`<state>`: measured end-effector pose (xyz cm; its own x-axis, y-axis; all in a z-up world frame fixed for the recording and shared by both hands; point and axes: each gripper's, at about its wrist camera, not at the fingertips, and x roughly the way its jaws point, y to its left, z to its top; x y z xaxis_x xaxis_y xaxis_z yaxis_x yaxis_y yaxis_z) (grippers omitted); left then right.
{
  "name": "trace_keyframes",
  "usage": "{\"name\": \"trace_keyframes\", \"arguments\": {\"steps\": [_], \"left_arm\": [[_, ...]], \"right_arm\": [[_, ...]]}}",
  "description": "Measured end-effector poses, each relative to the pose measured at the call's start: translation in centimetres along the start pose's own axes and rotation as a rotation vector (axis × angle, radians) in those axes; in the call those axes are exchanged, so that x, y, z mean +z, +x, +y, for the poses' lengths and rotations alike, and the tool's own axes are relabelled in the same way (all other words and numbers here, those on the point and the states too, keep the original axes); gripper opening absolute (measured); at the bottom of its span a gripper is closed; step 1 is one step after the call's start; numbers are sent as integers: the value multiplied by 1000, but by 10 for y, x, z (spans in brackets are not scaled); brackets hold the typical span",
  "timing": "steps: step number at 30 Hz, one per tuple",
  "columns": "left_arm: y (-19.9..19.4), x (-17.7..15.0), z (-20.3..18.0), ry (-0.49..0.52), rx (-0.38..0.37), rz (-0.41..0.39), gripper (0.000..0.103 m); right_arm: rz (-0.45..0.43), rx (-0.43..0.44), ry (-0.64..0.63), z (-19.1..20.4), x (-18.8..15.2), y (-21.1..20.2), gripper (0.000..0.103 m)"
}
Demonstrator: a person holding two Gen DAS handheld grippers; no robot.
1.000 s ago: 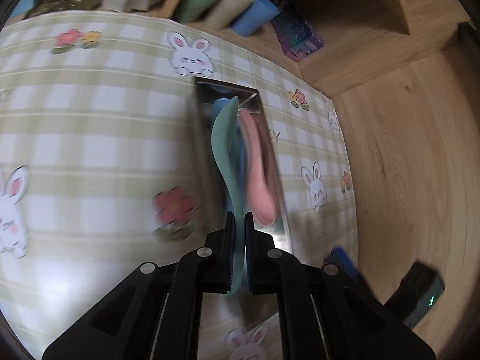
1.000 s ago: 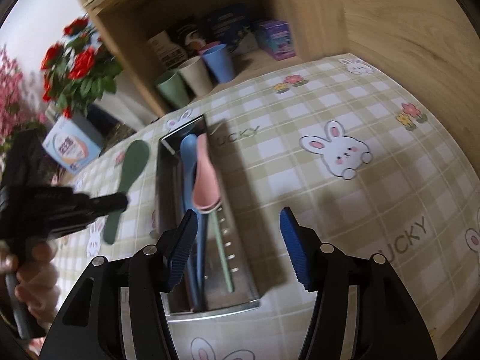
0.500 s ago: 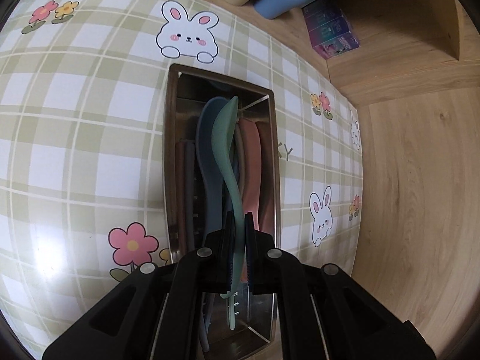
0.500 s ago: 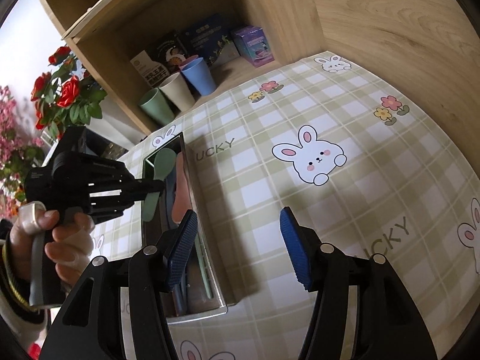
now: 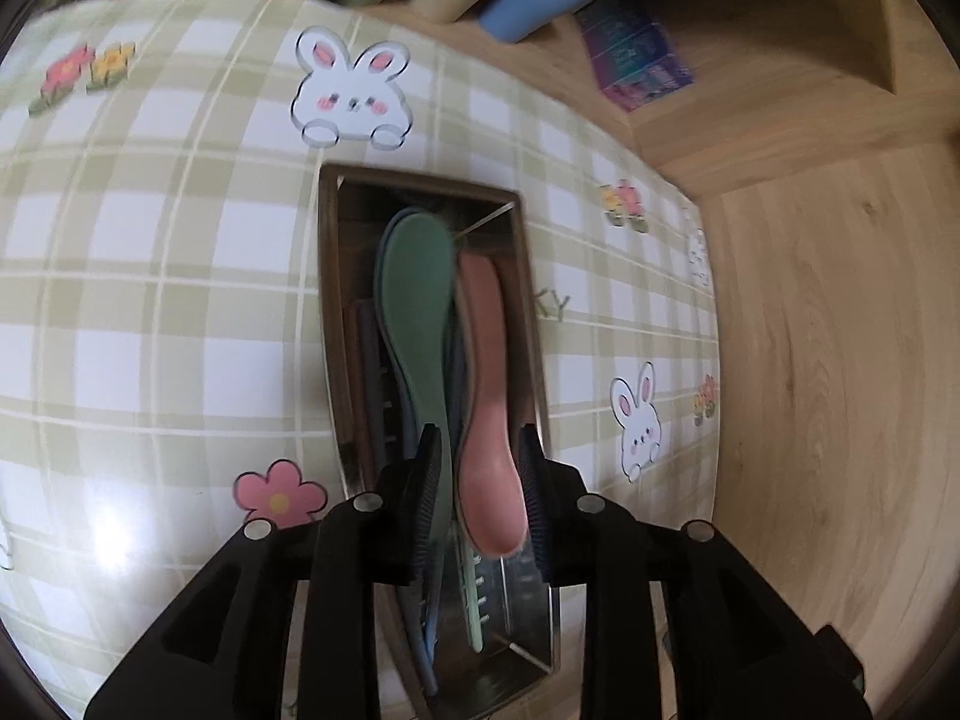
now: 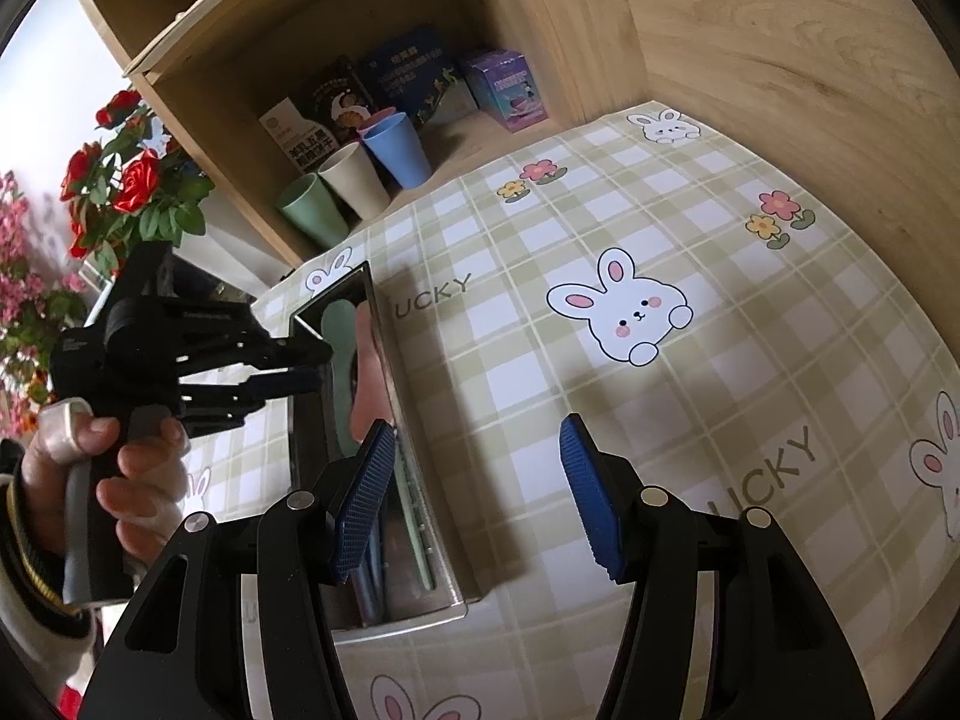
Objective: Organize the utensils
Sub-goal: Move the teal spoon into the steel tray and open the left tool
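Hovering spread over the metal tray (image 5: 420,192), the left gripper (image 5: 480,498) could bump the green spoon (image 5: 414,294) crooked.

- The counter (image 6: 708,216) wears a green-and-white checked cloth printed with rabbits and flowers.
- Light wooden walls (image 6: 810,48) close in its far and right sides.
- An open wooden shelf (image 6: 336,18) stands behind it, holding cups (image 6: 354,177) and boxes (image 6: 504,90).
- Red and pink flowers (image 6: 129,180) stand left of the shelf, against a pale bright wall.
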<state>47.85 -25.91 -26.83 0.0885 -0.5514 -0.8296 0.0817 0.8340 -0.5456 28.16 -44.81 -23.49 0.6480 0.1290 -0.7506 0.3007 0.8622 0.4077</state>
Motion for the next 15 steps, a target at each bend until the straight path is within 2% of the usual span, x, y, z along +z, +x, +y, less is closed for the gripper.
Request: {"name": "trace_keyframes", "arguments": {"steps": [6, 8, 15], "left_arm": [[-55, -23, -10, 179, 76, -113, 39], [-75, -32, -9, 230, 110, -153, 49], [-140, -59, -5, 392, 227, -300, 66]], "right_arm": [[-13, -24, -40, 19, 3, -15, 56], [-20, -24, -58, 28, 4, -21, 56], [-46, -13, -123, 65, 5, -43, 56]]}}
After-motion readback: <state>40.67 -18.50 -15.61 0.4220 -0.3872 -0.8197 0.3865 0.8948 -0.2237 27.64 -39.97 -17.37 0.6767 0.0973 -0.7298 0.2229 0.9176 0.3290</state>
